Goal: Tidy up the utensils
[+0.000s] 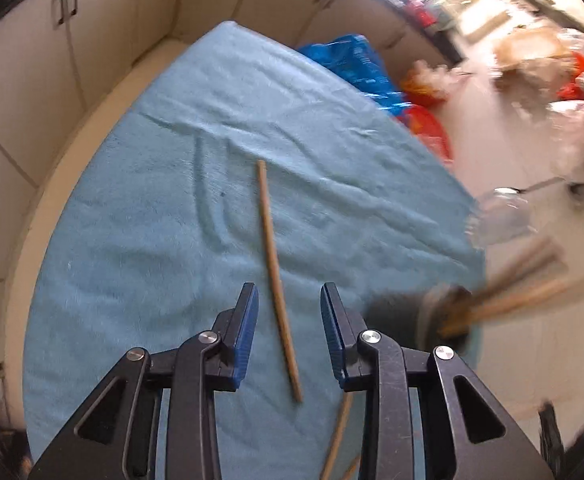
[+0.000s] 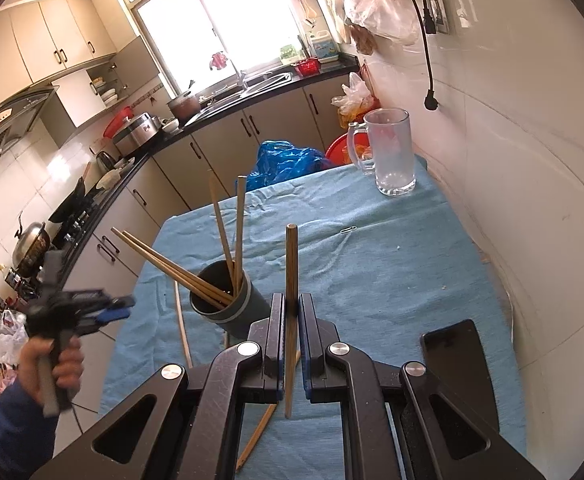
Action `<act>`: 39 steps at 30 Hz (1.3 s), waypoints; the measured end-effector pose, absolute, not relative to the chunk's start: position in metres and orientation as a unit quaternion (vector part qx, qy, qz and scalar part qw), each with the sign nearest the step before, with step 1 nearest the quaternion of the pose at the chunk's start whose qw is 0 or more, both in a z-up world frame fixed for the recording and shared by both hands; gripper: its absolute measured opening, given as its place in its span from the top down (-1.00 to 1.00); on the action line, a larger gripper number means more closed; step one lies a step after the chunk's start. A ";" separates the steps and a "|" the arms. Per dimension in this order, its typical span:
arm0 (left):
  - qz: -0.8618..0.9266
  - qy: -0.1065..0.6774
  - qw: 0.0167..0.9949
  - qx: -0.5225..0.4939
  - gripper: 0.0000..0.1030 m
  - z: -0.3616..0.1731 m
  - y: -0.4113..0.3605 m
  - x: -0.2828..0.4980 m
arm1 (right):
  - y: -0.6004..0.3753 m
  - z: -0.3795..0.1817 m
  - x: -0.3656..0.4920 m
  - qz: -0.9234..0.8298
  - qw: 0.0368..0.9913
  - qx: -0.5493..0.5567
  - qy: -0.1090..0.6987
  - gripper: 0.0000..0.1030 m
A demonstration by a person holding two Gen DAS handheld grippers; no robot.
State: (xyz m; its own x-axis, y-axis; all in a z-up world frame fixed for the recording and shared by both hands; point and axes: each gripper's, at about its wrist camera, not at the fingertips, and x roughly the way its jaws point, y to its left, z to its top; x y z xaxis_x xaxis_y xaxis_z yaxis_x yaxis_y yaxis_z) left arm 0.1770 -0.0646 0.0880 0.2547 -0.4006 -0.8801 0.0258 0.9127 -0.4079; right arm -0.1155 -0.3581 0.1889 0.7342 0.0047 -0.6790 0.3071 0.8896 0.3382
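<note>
In the right wrist view the right gripper (image 2: 291,320) is clamped on one chopstick (image 2: 291,280), which stands upright between the pads at the middle of the frame. Just left of it a dark cup (image 2: 232,308) stands on the blue cloth (image 2: 392,272) and holds four more chopsticks (image 2: 228,240), leaning out. At the lower left a hand (image 2: 58,364) holds the left gripper (image 2: 108,310), blurred.

In the left wrist view the left gripper (image 1: 290,300) has its fingers apart, touching nothing, above a loose chopstick (image 1: 276,276) lying on the cloth (image 1: 132,240) at the frame's centre. A glass mug (image 2: 390,152) stands at the upper right.
</note>
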 end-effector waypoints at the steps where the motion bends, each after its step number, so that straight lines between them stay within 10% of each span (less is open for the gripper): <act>1: -0.139 0.596 0.776 -0.152 0.40 0.082 -0.072 0.187 | -0.359 0.190 -0.115 -0.085 0.905 0.218 0.356 0.87; 9: -0.076 0.638 0.761 -0.085 0.42 0.027 -0.107 0.234 | -0.368 0.195 -0.116 -0.090 0.906 0.214 0.355 0.87; 13: -0.071 0.633 0.768 -0.069 0.86 0.017 -0.112 0.238 | -0.371 0.196 -0.117 -0.091 0.905 0.214 0.356 0.87; 18: -0.078 0.618 0.779 -0.074 0.88 0.019 -0.110 0.226 | -0.375 0.195 -0.115 -0.087 0.904 0.217 0.359 0.87; 39: -0.178 0.419 0.885 -0.095 0.88 0.186 -0.065 0.078 | -0.354 0.221 -0.103 -0.049 0.919 0.220 0.323 0.87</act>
State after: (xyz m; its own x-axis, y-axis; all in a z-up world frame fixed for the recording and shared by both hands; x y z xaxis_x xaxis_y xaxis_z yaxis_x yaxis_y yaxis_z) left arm 0.0782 -0.0651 0.1860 0.5863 -0.3952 -0.7071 0.2354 0.9184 -0.3181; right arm -0.1026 -0.3536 0.2207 0.7873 0.0525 -0.6144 0.2310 0.8987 0.3729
